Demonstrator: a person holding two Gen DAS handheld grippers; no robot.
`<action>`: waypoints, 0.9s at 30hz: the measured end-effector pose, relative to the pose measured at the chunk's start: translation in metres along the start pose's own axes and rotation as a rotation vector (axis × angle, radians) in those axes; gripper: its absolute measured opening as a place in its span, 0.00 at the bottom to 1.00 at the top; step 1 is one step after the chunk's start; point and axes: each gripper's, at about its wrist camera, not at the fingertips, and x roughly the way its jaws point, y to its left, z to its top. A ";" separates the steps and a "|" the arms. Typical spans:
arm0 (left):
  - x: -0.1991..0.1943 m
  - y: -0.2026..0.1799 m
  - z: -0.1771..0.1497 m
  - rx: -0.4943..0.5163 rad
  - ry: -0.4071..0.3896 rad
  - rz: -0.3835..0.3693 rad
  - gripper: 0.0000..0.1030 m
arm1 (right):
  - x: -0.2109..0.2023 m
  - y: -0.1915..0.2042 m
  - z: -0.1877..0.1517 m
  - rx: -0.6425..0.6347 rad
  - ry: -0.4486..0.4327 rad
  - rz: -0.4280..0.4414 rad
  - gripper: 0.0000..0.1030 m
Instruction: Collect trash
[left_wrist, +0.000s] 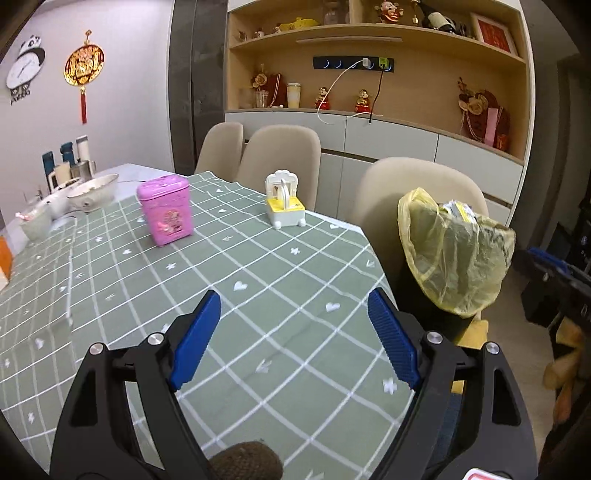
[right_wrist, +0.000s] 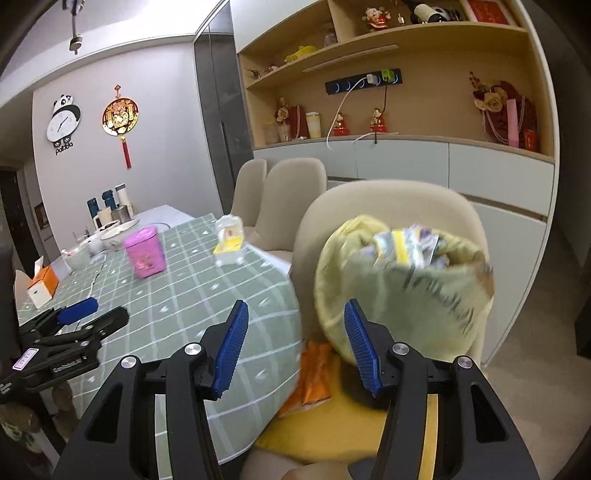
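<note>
Now | both tools (left_wrist: 294, 310) (right_wrist: 295, 319) empty, jaws apart | bag (left_wrist: 454, 254) on chair (left_wrist: 384, 192)

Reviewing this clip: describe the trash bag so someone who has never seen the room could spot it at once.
Find the dining table under the green checked tablecloth, then the beige chair at its right-hand edge. The trash bag sits on that chair's seat: thin translucent yellow plastic, open at the top with crumpled wrappers showing, the only bag in sight.

Home dining room: clothed table (left_wrist: 258, 295), chairs (left_wrist: 280, 158), ornament shelves (left_wrist: 406, 37).
</note>
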 end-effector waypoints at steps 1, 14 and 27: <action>-0.006 -0.002 -0.004 0.009 -0.007 0.009 0.75 | -0.002 0.005 -0.006 0.001 0.003 0.005 0.50; -0.048 -0.001 -0.042 0.042 -0.075 0.015 0.75 | -0.040 0.046 -0.061 -0.056 -0.050 -0.125 0.50; -0.050 0.002 -0.045 0.036 -0.062 -0.017 0.75 | -0.054 0.044 -0.066 -0.037 -0.075 -0.168 0.50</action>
